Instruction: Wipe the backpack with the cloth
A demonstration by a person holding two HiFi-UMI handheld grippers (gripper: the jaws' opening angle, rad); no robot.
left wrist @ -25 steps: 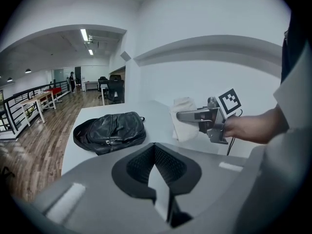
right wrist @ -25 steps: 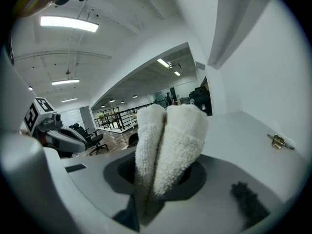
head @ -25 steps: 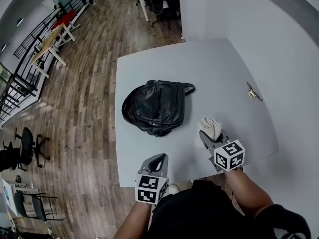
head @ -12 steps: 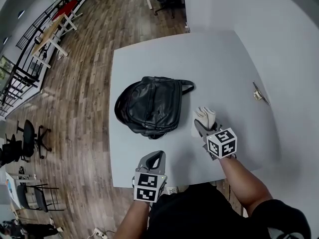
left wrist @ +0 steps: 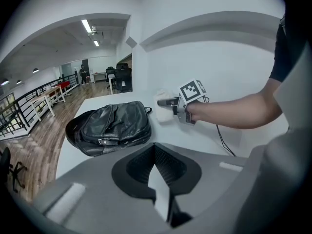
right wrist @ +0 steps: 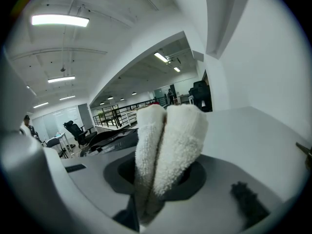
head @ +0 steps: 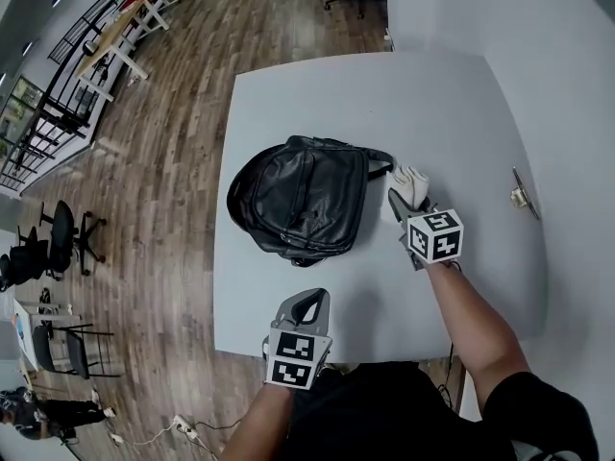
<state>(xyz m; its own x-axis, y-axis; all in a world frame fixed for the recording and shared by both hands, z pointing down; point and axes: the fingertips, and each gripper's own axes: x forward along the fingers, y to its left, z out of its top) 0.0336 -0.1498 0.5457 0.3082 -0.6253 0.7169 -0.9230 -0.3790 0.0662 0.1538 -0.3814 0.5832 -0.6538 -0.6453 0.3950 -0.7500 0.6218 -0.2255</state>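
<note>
Wood-plank floor (head: 163, 161) fills the left of the head view, with a white wall (head: 567, 84) on the right. A grey table (head: 317, 94) takes the centre and right of the frame. The black leather backpack (head: 303, 200) lies flat on the left half of the tabletop, centre-left of the frame; its left side reaches the table's left edge and its strap loop (head: 381, 164) sticks out at its upper right corner. The person's right forearm (head: 471, 315) comes up from the lower right. The right gripper (head: 402, 200) sits right of centre, over the table just beside the backpack's right edge and below the strap loop, with its marker cube (head: 435, 235) facing up. Its jaws are clamped on the cloth (head: 413, 182), a white terry piece folded double that pokes out past the jaw tips toward the upper frame. The cloth is just beside the strap loop; cannot tell if it touches. In the right gripper view the folded cloth stands upright in the middle, pinched at its base, with the backpack as a dark shape behind it on the left. The left gripper (head: 306, 305) is at lower centre, over the table's near edge and apart from the backpack, jaws pressed together with nothing between them. Office chairs (head: 58, 243) stand on the floor at far left. A small metal item (head: 520, 197) lies near the table's right edge, well apart from the bag.
</note>
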